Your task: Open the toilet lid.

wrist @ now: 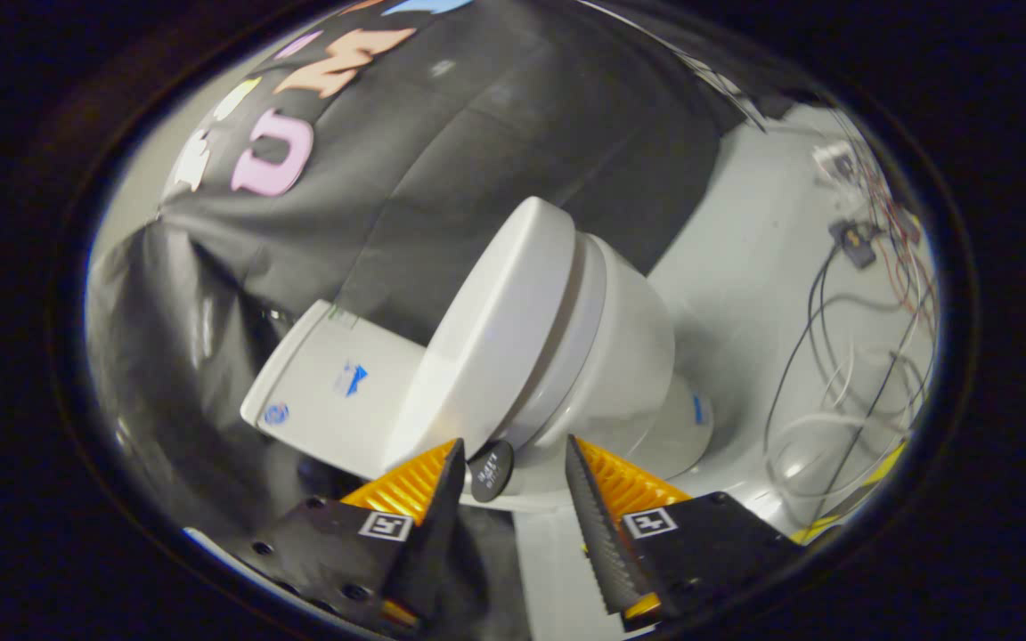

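A white toilet (629,356) stands just ahead of my fingers, seen tilted. Its lid (500,329) lies down on the seat (580,329), with a narrow dark gap between them. The white tank (335,383) sits behind the lid, against the black cloth wall. My gripper (513,454) is open, its fingertips close to the lid's near edge, and nothing is pressed between them. A small dark round disc (491,470) shows in the gap between the fingers, by the lid's lower edge.
Pale grey floor (745,258) spreads beyond the toilet bowl. Loose cables (842,356) and small electronics (851,236) lie on the floor on the far side of the bowl. Black cloth (477,142) hangs behind the tank.
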